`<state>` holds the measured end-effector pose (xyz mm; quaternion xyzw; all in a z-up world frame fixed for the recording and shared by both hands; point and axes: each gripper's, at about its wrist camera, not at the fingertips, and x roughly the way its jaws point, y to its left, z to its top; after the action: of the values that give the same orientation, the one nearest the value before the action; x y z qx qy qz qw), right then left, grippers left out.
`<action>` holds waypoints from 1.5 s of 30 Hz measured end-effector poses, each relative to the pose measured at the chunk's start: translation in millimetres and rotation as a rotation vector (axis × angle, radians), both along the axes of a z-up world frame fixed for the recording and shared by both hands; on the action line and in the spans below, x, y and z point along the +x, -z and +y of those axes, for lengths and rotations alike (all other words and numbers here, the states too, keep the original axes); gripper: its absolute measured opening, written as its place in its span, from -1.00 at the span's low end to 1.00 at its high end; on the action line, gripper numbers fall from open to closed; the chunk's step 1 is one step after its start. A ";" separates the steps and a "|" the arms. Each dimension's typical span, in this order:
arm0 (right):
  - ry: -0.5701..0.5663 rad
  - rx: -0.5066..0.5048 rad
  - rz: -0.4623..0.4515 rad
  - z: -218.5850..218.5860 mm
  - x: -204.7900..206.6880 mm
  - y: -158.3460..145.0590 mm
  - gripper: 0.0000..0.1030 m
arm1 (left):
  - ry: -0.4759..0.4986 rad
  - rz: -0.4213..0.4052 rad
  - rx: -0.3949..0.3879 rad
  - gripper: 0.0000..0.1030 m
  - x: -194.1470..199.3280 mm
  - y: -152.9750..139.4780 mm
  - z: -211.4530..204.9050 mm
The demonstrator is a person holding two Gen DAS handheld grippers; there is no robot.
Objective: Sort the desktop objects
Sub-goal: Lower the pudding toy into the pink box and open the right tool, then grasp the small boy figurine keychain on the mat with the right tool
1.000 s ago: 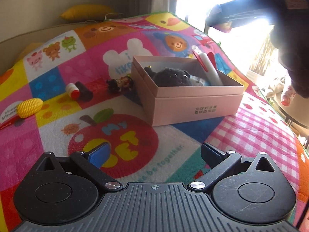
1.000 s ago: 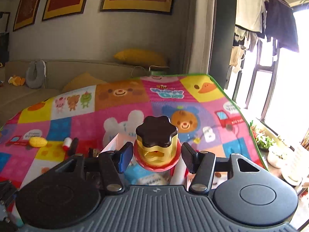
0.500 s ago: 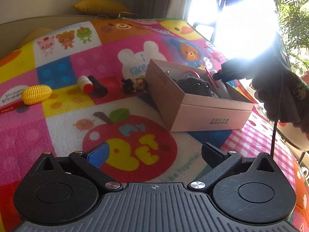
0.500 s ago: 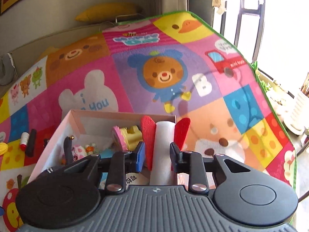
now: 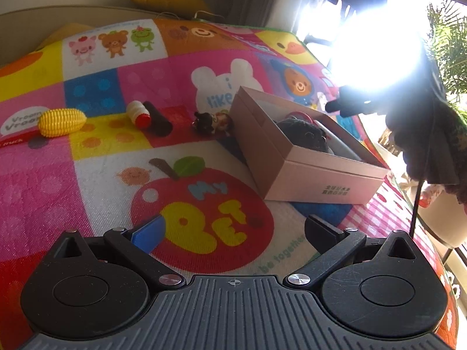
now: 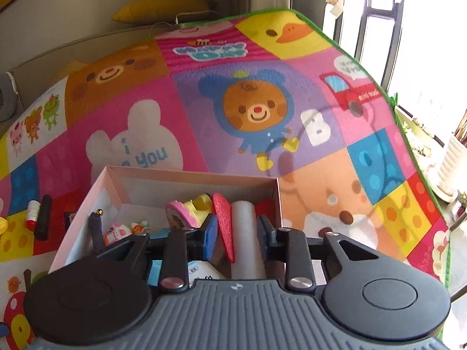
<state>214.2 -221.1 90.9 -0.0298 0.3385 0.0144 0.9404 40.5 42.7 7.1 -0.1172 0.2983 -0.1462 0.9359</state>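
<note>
A pink cardboard box (image 5: 306, 175) stands on the play mat and holds a black plush (image 5: 303, 132). In the right wrist view the box (image 6: 189, 175) also holds a yellow pudding toy (image 6: 186, 214) on its side, a white roll with red wings (image 6: 243, 224) and a pig figure (image 6: 118, 230). My right gripper (image 6: 238, 230) hangs over the box's right end. Its jaws are narrow and opening; the white roll shows between them, and they do not press on it. My left gripper (image 5: 233, 230) stands open and empty over the apple print.
On the mat left of the box lie a yellow corn toy (image 5: 62, 122), a white bottle with a red cap (image 5: 139, 114), a black cylinder (image 5: 157, 119) and a small animal figure (image 5: 211, 122). The mat's green edge (image 6: 364, 61) drops off towards a bright window.
The right gripper let go of the pudding toy, which now lies in the box, sank towards the box and narrowed its jaws. The left gripper rolled and shifted a little, still open.
</note>
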 end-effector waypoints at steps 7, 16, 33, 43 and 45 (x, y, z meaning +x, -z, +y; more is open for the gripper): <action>-0.246 0.049 0.044 88.2 -9.8 -26.4 -0.28 | 0.019 -0.022 -0.005 1.00 -2.2 -3.7 3.6; -0.334 -0.146 0.198 206.0 45.1 15.7 -0.18 | -0.163 -0.085 0.075 1.00 -2.4 -13.1 55.3; -0.434 -0.183 0.126 207.7 -25.4 4.6 -0.36 | -0.210 -0.040 -0.008 1.00 0.2 -4.6 73.9; -0.418 0.155 0.118 73.6 -146.2 -37.1 -0.36 | -0.241 -0.016 0.083 1.00 3.5 -5.7 62.1; -0.342 0.082 0.104 57.3 -157.4 -20.8 -0.36 | -0.231 -0.015 0.134 1.00 5.6 -7.2 54.3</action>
<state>56.8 -163.8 111.7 -0.0480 0.3759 0.1894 0.9058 46.1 97.0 14.3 -0.0869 0.2851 -0.0179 0.9544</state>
